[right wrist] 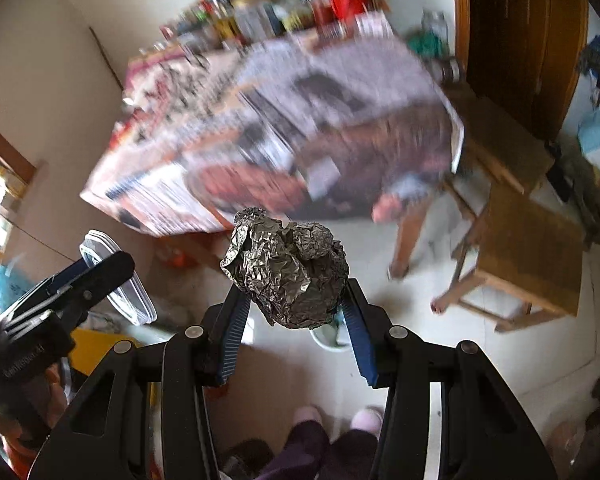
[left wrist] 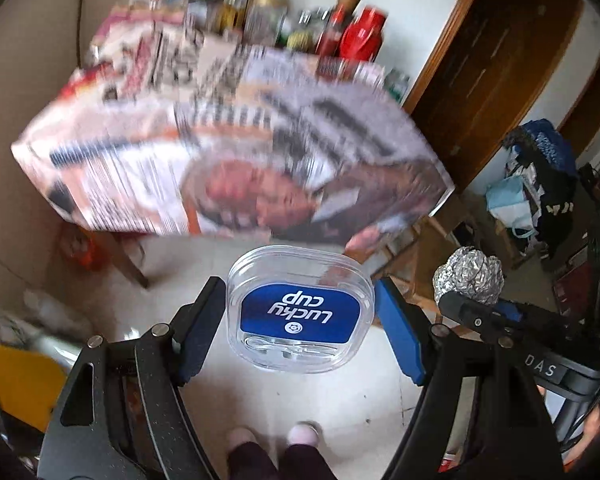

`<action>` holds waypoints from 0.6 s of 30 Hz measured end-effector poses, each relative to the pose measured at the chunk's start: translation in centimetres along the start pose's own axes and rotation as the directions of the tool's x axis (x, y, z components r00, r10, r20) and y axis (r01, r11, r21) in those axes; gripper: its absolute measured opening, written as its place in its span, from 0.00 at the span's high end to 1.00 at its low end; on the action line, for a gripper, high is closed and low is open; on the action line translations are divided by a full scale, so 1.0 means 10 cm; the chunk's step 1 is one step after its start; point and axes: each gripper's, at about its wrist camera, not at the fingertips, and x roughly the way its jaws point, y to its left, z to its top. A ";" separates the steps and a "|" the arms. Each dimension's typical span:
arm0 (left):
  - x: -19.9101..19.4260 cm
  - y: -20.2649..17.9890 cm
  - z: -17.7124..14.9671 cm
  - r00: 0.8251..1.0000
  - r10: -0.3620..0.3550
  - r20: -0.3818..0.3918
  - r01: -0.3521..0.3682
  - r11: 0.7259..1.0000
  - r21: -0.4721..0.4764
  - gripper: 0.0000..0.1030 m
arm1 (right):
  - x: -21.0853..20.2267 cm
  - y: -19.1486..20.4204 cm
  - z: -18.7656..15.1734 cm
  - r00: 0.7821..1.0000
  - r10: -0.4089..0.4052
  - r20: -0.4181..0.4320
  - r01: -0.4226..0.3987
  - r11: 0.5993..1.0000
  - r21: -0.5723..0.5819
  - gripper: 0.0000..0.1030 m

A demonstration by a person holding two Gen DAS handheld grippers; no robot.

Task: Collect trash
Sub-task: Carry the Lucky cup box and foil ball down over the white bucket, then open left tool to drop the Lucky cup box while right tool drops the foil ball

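A clear plastic lid (left wrist: 300, 312) with a blue "Lucky cup" label sits between the fingers of my left gripper (left wrist: 300, 296), which is shut on its two sides above the floor. My right gripper (right wrist: 294, 292) is shut on a crumpled ball of aluminium foil (right wrist: 288, 272). In the left wrist view the foil ball (left wrist: 470, 276) and the right gripper (left wrist: 476, 312) show at the right. In the right wrist view the left gripper (right wrist: 96, 272) with the clear lid (right wrist: 120, 284) shows at the left. Both grippers point down, in front of the table.
A table covered in newspaper (left wrist: 220, 140) stands ahead, blurred, with several bottles and jars (left wrist: 260, 12) at its back. A wooden stool (right wrist: 532, 248) and a brown door (right wrist: 512, 40) are to the right. A person's slippered feet (left wrist: 272, 436) stand on the tiled floor below.
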 end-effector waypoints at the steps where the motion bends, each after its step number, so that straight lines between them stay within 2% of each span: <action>1: 0.13 0.03 -0.08 1.000 -0.001 -0.014 0.001 1.000 -0.010 0.27 | 0.17 -0.10 -0.05 1.000 -0.010 -0.023 0.010 1.000 0.008 0.57; 9: 1.10 0.39 -0.63 0.985 0.037 -0.167 -0.055 0.994 -0.099 0.27 | 1.14 -0.52 -0.24 0.989 -0.027 -0.147 0.031 0.999 0.024 0.57; 16: 1.68 0.73 -0.95 0.964 0.080 -0.255 -0.121 0.981 -0.151 0.28 | 1.75 -0.48 -0.33 0.982 0.048 -0.184 -0.052 0.999 -0.017 0.56; 18: 1.79 0.79 -0.98 0.959 0.082 -0.273 -0.131 0.977 -0.167 0.27 | 1.88 -0.48 -0.37 0.977 0.066 -0.205 -0.073 0.997 -0.030 0.52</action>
